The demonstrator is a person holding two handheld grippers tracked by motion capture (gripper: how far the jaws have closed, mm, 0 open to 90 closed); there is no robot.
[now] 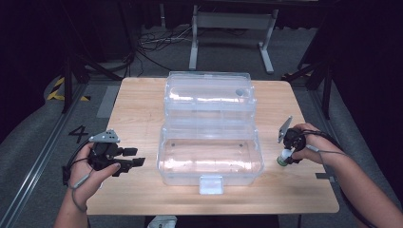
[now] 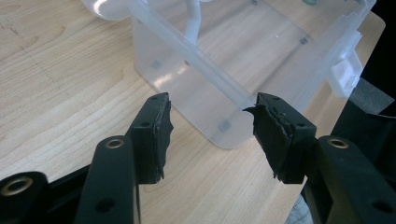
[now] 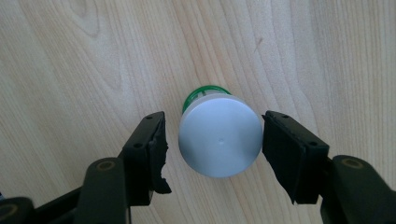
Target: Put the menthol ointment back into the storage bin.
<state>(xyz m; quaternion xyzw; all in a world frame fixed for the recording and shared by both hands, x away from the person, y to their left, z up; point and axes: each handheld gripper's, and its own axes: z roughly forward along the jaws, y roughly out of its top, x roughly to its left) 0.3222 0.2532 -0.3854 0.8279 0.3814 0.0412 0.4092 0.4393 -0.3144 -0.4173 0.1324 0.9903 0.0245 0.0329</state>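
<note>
A small bottle (image 1: 283,158) with a white cap and green body stands upright on the wooden table (image 1: 138,109), right of a clear plastic box (image 1: 161,145). My right gripper (image 1: 286,155) points straight down over it. In the right gripper view the bottle's cap (image 3: 220,140) sits between the jaws of my right gripper (image 3: 215,122), with a small gap at the left pad, so the gripper is open. Held in a hand at the table's left, my left gripper (image 1: 138,157) is open and holds nothing. Beyond the left gripper (image 2: 212,109) lies the near corner of the box (image 2: 224,135).
The box's lid (image 1: 209,95) is swung back and rests on the table behind it. A white latch (image 1: 211,184) hangs at the box's front. A small round grey thing (image 1: 241,91) shows in the lid. Cables and desk legs lie on the floor beyond the table.
</note>
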